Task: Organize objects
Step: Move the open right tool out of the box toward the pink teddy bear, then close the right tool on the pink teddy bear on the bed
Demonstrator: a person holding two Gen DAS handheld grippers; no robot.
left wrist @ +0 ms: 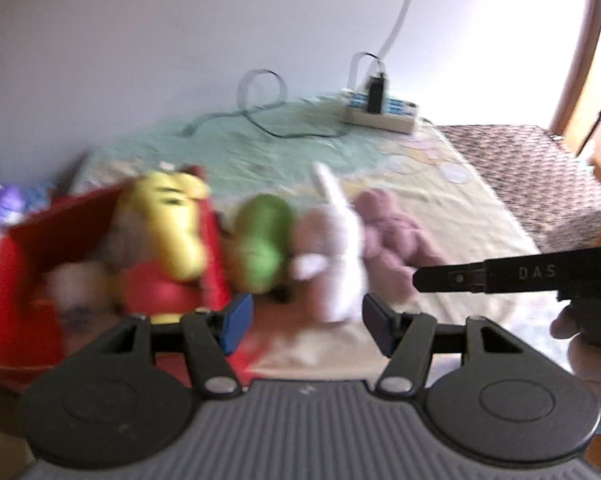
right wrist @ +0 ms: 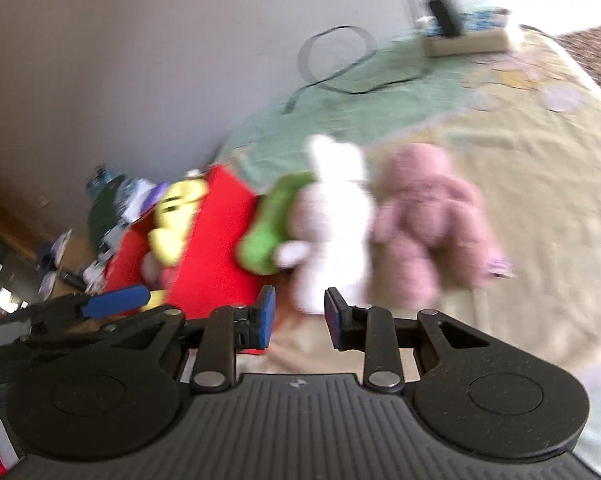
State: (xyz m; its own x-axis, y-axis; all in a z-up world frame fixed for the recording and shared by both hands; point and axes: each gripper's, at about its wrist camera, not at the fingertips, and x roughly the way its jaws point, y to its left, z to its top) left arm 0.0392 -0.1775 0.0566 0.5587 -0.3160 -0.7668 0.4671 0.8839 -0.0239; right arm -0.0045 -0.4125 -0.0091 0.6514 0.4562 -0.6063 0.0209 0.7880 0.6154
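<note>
Bed (left wrist: 452,216), covered by a pale green and cream quilt with faint circle prints, is standing against a plain white wall (left wrist: 140,40); a dark woven blanket (left wrist: 540,176) is lying along its far right side. Power strip (left wrist: 380,114) with a black plug is sitting near the wall, a white cable rising from it and a dark cord (left wrist: 260,120) looping beside it. Red box (left wrist: 20,280) is resting at the bed's left edge, holding a yellow plush (left wrist: 172,220) and other blurred soft toys. Lined up just right of the box: green plush (left wrist: 262,240), white rabbit (left wrist: 336,248), pink bear (left wrist: 392,236), each touching its neighbour. Clutter of papers and packets (right wrist: 112,208) is piling on a wooden surface beyond the box, too blurred to itemise. Left hand-held gripper (left wrist: 306,322) is hovering with its blue pads well apart and empty, facing the green plush and rabbit. Right hand-held gripper (right wrist: 298,316) is pointing at the rabbit, fingers parted, gripping nothing. Both views are showing motion blur.
</note>
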